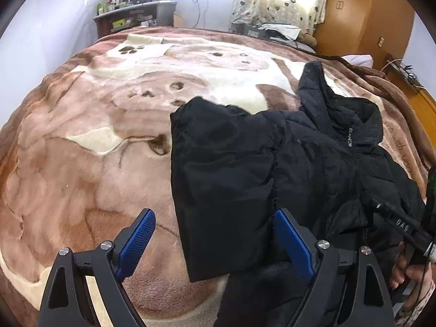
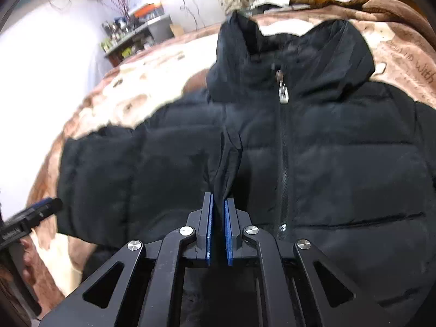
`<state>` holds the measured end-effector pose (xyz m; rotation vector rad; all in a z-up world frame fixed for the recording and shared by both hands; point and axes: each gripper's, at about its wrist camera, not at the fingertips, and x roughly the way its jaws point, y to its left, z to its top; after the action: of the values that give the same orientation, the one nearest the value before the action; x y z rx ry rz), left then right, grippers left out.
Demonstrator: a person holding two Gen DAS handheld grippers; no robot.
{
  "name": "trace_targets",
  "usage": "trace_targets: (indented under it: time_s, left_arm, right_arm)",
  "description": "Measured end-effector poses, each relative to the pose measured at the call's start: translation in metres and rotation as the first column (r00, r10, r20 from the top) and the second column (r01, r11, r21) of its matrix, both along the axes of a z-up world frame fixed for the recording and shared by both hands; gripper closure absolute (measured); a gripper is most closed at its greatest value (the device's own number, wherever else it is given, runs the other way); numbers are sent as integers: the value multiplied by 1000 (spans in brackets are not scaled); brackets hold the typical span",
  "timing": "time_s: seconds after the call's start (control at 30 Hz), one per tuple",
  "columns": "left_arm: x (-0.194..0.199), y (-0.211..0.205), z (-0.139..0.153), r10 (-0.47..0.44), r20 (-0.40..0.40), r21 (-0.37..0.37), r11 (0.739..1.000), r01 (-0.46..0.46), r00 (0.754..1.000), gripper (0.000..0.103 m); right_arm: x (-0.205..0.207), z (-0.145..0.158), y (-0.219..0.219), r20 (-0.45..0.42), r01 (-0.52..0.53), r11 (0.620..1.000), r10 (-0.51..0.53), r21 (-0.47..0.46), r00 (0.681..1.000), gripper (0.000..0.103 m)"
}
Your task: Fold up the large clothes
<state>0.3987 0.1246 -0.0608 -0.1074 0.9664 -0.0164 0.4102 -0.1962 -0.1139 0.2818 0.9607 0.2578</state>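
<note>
Right wrist view: our right gripper (image 2: 218, 204) is pinching a raised fold of the black jacket (image 2: 340, 163); its blue fingers (image 2: 209, 226) are pressing together on the cloth, which is rising in a narrow ridge just beyond the tips. The pinch is sitting on the chest panel, just beside the zipper (image 2: 283, 92), whose metal pull is lying below the collar.

Left wrist view: our left gripper (image 1: 215, 242) is hovering with its fingers (image 1: 136, 242) standing wide apart and gripping nothing. The finger on the picture's left is hanging above the blanket (image 1: 81, 150); the other is hanging above a sleeve (image 1: 218, 190) of the jacket, whose squared cuff end is lying between them. We cannot tell whether that finger is touching the cloth.

The jacket is lying face up on the blanket, zipped, with its hood (image 2: 327, 54) pointing toward the far side of the bed and one sleeve stretching toward the picture's left. The blanket, brown and cream with paw prints, is covering the whole bed. At the right edge of the left wrist view a hand (image 1: 414, 275) is holding the other gripper's handle. Beyond the bed we are seeing a cluttered shelf (image 1: 130, 13), a heart-patterned curtain (image 1: 272, 0) and a wooden wardrobe (image 1: 362, 16).
</note>
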Motion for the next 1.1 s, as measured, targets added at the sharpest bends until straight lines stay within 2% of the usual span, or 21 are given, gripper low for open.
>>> trace_targets:
  time_s: [0.3, 0.4, 0.57, 0.63, 0.73, 0.83, 0.93, 1.1]
  left_arm:
    - [7, -19, 24, -3, 53, 38, 999, 1, 999, 14]
    - [14, -28, 29, -13, 74, 30, 1000, 11, 997, 14]
    - [34, -51, 24, -44, 61, 8, 999, 43, 997, 14]
    - [47, -63, 15, -56, 35, 43, 998, 54, 998, 14]
    - [60, -75, 3, -46, 32, 44, 998, 44, 998, 14]
    - [77, -81, -18, -23, -28, 50, 998, 24, 999, 15]
    - [86, -84, -34, -4, -43, 98, 995, 8, 999, 15]
    - [95, -88, -54, -15, -89, 72, 997, 22, 996, 14]
  right_arm:
    - [-18, 50, -50, 127, 141, 990, -137, -23, 982, 97]
    - [-23, 55, -73, 136, 194, 981, -189, -26, 973, 97]
    - [-29, 50, -106, 129, 271, 960, -260, -75, 957, 97]
    - [-30, 45, -113, 122, 285, 954, -272, -97, 954, 97]
    - [-32, 38, -120, 117, 304, 945, -290, -124, 950, 97]
    - [-31, 26, -124, 97, 311, 935, -298, -169, 949, 97]
    - [-30, 16, -121, 87, 305, 920, -293, -247, 952, 97]
    - [-21, -9, -126, 23, 295, 906, -302, -303, 953, 97]
